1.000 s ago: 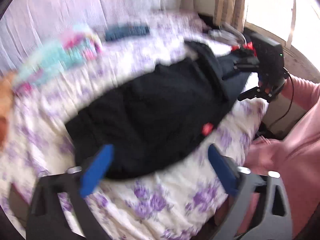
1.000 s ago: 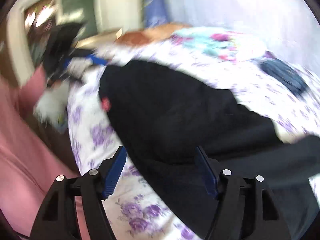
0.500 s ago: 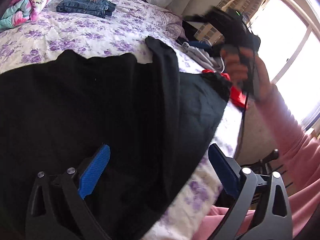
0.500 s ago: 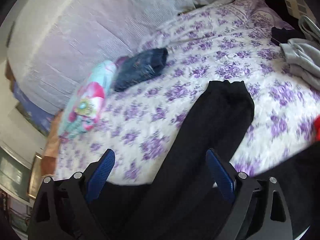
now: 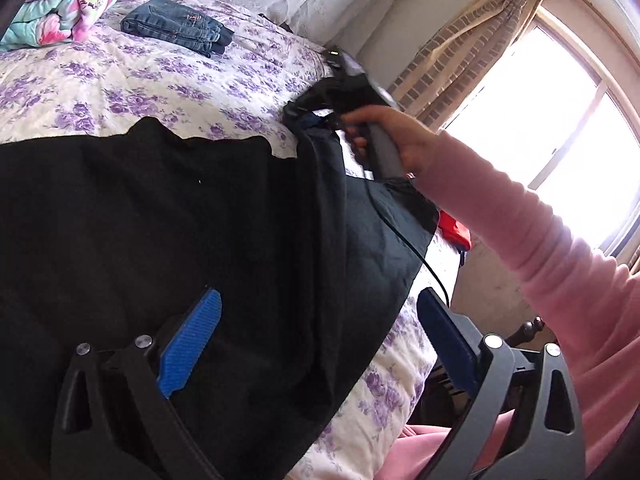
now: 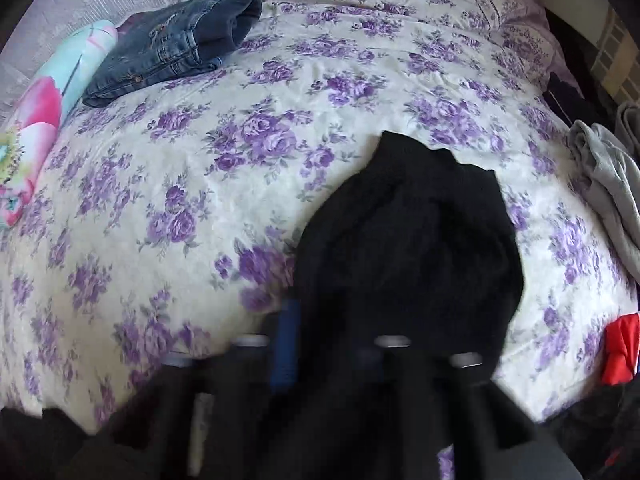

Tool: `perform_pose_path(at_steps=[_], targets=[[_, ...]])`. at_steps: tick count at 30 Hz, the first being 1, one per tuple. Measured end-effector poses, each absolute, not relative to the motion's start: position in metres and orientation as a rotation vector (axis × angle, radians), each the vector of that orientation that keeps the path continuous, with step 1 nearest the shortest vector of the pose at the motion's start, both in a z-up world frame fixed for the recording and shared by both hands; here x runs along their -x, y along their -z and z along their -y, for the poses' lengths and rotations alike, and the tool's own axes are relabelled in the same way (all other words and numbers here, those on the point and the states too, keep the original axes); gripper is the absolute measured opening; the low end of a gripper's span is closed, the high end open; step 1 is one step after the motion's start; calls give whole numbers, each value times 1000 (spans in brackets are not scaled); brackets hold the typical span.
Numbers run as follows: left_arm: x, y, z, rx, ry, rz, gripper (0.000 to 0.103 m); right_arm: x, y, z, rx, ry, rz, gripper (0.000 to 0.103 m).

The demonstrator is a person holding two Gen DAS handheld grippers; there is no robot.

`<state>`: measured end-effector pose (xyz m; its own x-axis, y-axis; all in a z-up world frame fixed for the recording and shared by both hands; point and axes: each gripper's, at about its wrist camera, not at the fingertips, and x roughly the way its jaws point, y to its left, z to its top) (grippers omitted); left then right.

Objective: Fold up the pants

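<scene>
Your right gripper [image 6: 328, 344], spread half a second ago, is now clenched on the black pants [image 6: 408, 240] | your left gripper [image 5: 316, 344] stays released over them | pants lie on the floral bedspread [image 6: 240, 160], folded jeans [image 6: 176, 48] beyond.

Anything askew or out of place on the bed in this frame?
Mostly no. The black pants lie bunched at the leg end rather than flat, and unfolded grey clothes sit heaped at the bed's edge. The folded jeans look tidy.
</scene>
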<state>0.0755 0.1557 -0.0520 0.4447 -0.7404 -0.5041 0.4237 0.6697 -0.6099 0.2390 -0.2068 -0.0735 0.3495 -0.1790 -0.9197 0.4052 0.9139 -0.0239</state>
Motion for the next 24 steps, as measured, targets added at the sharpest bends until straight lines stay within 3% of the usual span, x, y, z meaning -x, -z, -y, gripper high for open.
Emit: perform_pose_path(at_steps=[5,12,16,19,20,21,23,24], targets=[[-74,50,-158,427,736,-823,96,-184,9,228,-347,253,-986,5],[-71,49,-159,428,721,-807,96,-22,-72,286,-601,75,-589,5],[-71,48,-158,421,714,-802,96,77,-31,324,-763,95,-482,5],[-72,48,-157,425,709,-803,96,109,39,348,-815,247,-625,19],[-72,48,-157,427,711,-804,96,114,58,351,-791,304,-692,30],[-72,48,-158,428,710,-805,96,118,71,351,-766,334,-730,28],[-72,49,-157,429,702,-807,96,125,74,335,-636,331,-730,31],[-72,49,-158,427,700,-805,96,126,65,318,-485,363,-727,43]])
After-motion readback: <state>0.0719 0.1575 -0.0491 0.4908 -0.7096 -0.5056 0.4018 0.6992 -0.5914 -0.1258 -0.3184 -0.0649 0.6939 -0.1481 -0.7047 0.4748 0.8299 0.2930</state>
